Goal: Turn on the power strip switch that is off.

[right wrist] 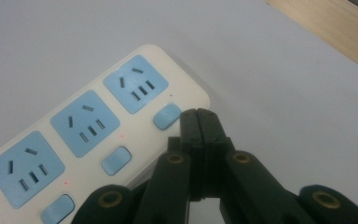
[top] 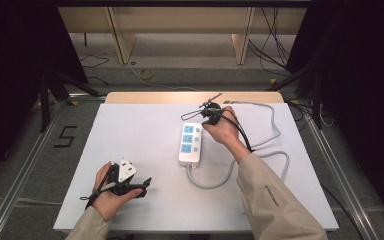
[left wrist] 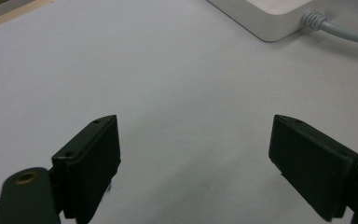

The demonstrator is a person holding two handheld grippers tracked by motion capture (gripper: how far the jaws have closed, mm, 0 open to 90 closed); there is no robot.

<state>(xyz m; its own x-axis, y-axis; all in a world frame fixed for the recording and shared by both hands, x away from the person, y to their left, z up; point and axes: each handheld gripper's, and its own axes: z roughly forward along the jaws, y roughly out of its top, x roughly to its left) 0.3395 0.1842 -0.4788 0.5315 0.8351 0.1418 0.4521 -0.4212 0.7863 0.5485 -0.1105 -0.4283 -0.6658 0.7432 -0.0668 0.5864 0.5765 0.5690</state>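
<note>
**Closed tip beside the switch could skid off**

The right gripper (right wrist: 198, 116), jaws pressed together on nothing, sits at the 3 o'clock edge of the farthest pale-blue rocker switch (right wrist: 166, 116) on the white three-socket plastic power strip (top: 190, 144), mid-table. An off-centre push may slip or shove the strip. The left gripper (left wrist: 196, 154), jaws apart, idles at 7 o'clock on the white table (top: 130, 130).
</note>
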